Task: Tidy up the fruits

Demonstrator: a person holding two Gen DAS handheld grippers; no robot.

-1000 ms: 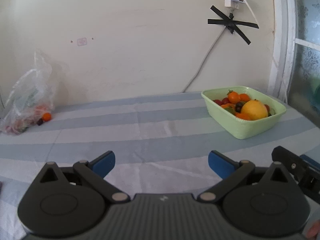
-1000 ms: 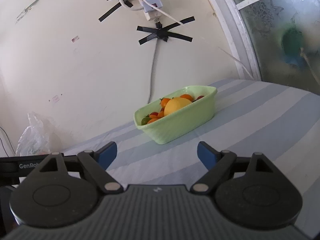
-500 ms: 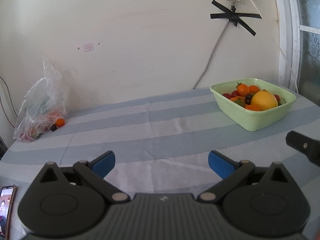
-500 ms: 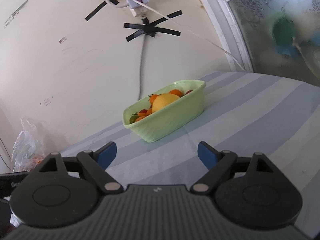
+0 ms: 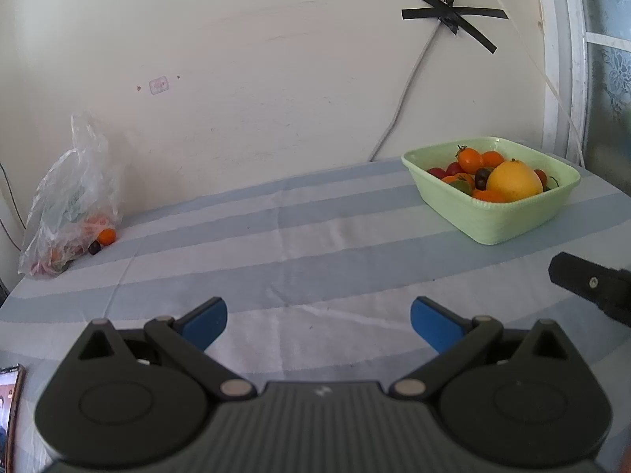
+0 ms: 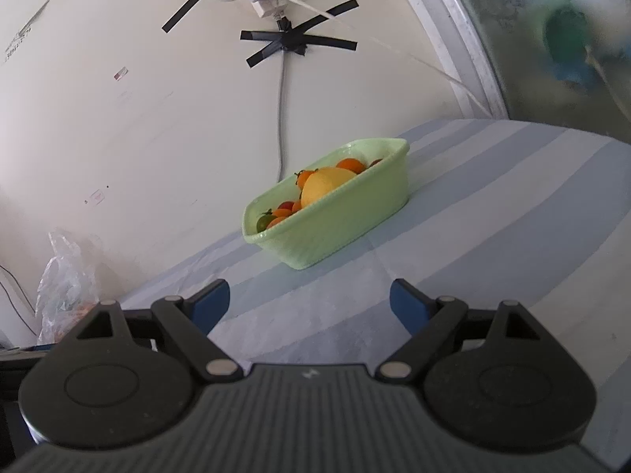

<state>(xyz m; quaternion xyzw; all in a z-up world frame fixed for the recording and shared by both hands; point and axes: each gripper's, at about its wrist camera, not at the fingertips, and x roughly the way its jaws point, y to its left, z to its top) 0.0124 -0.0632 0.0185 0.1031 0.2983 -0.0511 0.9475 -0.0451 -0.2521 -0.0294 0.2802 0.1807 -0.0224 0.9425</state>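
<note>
Striped blue-and-white tablecloth (image 5: pixel 315 236) covers the table; left gripper (image 5: pixel 317 321) nearest, blue pads spread wide, holding nothing; right gripper (image 6: pixel 309 301) likewise spread wide and empty; phone (image 5: pixel 10 414) at the near left edge; farther right, green basin (image 5: pixel 508 216) holding a large orange (image 5: pixel 512 185) among small tomatoes; far left against the wall, plastic bag (image 5: pixel 71 205) with an orange tomato (image 5: pixel 106 236) just beside its mouth.

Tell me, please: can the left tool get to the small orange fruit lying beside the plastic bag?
Probably yes. The left tool is open and empty, and only bare striped cloth lies between it and the orange fruit.
</note>
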